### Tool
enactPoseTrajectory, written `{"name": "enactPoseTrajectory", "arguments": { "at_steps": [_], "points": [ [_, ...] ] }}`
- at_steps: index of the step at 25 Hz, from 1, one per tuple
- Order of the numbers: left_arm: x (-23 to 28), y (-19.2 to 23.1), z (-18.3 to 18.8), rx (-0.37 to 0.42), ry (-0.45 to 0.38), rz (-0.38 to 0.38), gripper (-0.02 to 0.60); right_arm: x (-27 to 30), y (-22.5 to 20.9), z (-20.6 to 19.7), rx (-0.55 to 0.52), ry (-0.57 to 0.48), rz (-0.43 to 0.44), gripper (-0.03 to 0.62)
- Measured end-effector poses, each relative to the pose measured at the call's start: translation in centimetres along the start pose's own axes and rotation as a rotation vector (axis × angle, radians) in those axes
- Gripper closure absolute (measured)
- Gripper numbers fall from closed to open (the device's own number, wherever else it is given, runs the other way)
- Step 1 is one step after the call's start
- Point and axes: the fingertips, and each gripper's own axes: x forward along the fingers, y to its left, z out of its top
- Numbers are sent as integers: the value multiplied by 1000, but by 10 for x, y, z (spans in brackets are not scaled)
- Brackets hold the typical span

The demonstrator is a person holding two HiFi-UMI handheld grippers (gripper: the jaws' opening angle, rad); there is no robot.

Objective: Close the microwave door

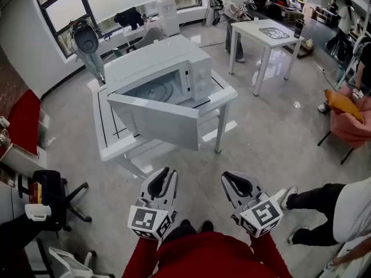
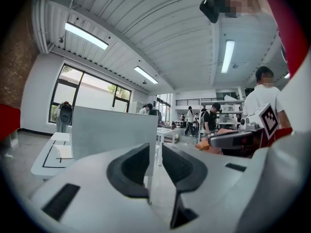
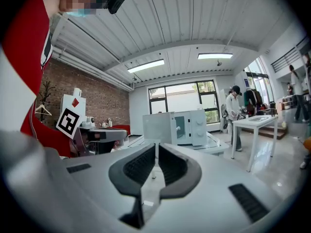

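Hanging open, the flat white microwave door (image 1: 162, 120) is seen well ahead of both tools: left gripper (image 1: 167, 174) parted and empty, right gripper (image 1: 231, 178) closed.

Grey flr (image 1: 266, 155), brick wall (image 3: 99, 101), windows (image 1: 65, 7)

Microwave (image 1: 174, 68): white.
Microwave door (image 1: 162, 120): white.
Desk (image 1: 116, 148): white, thin black lines.
Left claw (image 1: 168, 174): pale grey, black pads; marker cube (image 1: 149, 222) black-and-white squares.
Right claw (image 1: 232, 178): same colours.
Floor (image 1: 261, 138): glossy grey.
Sleeves (image 1: 139, 262): red.
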Motion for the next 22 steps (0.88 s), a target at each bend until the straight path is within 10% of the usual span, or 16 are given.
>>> {"name": "enactPoseTrajectory", "arguments": {
  "at_steps": [9,14,22],
  "points": [
    [-3,-8,5,22,3,51,491,9,0,9,-10,-68,66,574],
    [0,-5,7,26,2,71,491,21,-10,5,-11,-43,51,397],
    [18,6,6,44,16,67,491,54,-15,15,-70,-33,12,361]
  ]
}}
